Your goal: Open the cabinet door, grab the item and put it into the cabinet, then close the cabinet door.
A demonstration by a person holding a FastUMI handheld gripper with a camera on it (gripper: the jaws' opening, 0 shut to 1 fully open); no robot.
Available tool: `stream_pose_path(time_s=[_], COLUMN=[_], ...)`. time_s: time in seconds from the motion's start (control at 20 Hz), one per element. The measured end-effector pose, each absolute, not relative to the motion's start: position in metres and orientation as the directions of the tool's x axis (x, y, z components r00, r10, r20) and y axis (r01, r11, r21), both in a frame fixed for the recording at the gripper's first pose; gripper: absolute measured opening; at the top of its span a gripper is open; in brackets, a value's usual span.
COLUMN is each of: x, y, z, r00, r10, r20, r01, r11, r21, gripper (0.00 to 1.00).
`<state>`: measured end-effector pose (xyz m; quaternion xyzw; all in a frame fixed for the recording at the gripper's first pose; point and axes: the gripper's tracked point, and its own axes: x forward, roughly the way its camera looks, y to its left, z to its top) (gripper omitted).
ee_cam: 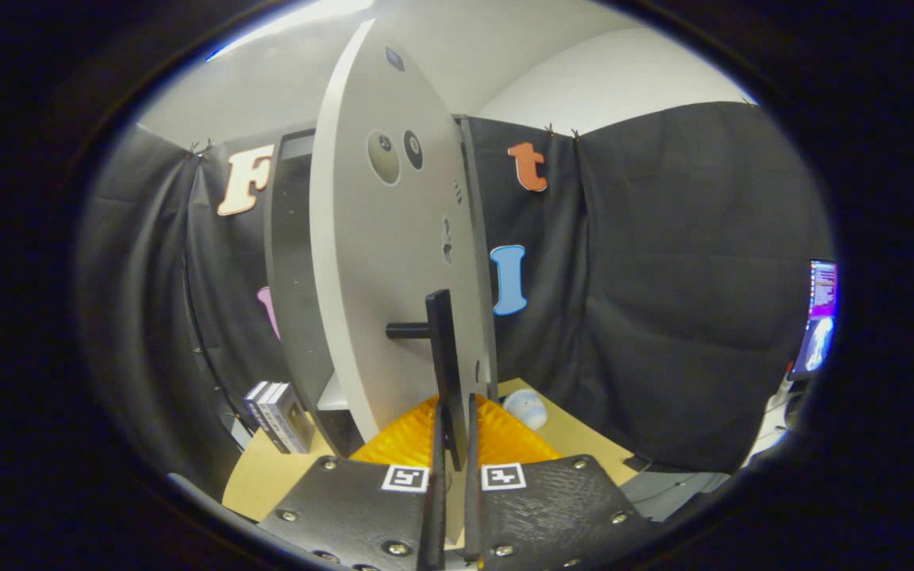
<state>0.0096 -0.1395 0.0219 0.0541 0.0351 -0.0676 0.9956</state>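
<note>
The hand-held gripper point(455, 444) has its fingers drawn close together, pinching the lower end of the dark bar handle point(441, 349) on the cabinet door point(382, 262). The door stands swung open, edge-on ahead of the fingers, with the cabinet point(292, 270) behind it. A small boxed item point(278, 416) sits on the bench point(266, 476) beside the cabinet's base. A white rounded object point(526, 408) lies beyond the fingers.

Gripper point(452, 432) level, pointing forward, fingers point(435, 476) nearly together, clamped on handle point(443, 357) from both sides, pads upright and parallel.
</note>
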Motion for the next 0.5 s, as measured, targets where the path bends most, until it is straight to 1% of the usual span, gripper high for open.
stream_pose_path(time_s=[0.15,0.25,0.35,0.4,0.5], x=[0.011,0.014,0.014,0.014,0.017], y=[-0.171,-0.186,-0.200,-0.207,-0.221], z=[0.014,0.008,0.008,0.007,0.007], r00=[0.980,0.979,0.983,0.985,0.991], r10=[-0.168,-0.166,-0.143,-0.130,-0.088], r20=[-0.106,-0.119,-0.112,-0.112,-0.102], r01=[0.178,0.179,0.157,0.145,0.101], r11=[0.979,0.978,0.979,0.981,0.986], r21=[0.099,0.106,0.127,0.132,0.130], gripper=[0.10,0.10,0.08,0.04,0.03])
